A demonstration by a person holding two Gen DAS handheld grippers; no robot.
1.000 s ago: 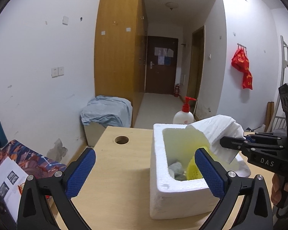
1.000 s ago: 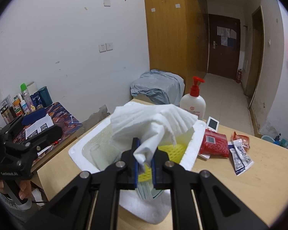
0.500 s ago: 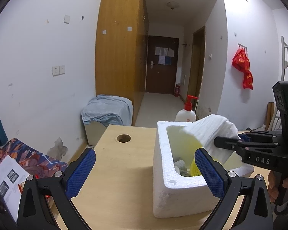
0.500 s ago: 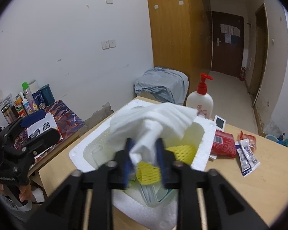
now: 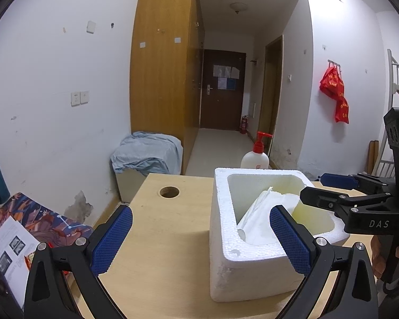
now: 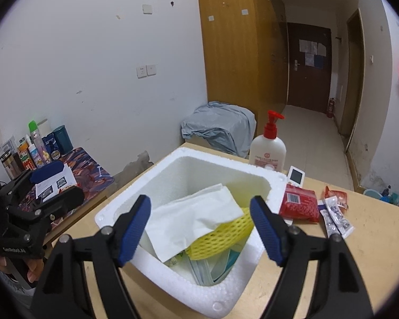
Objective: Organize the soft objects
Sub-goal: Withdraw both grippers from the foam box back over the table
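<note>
White scuffed walls point(image 5: 53, 79) enclose the room. At twelve o'clock a pale-floored corridor point(image 5: 220, 143) runs to a dark brown door point(image 5: 222, 90). A tall wooden wardrobe point(image 5: 162, 79) stands at eleven o'clock, a ceiling lamp point(image 5: 238, 6) above the corridor.

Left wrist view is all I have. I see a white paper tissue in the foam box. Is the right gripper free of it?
Observer: Yes. The right gripper has just been opening its jaws. Its pads do not touch the paper tissue, which lies in the foam box.
Operator: What is under the tissue?
Observer: A yellow foam net, partly covered by it.
Operator: Is anything outside the box?
Observer: A red packet and two white sachets lie on the table, right of the box.
</note>
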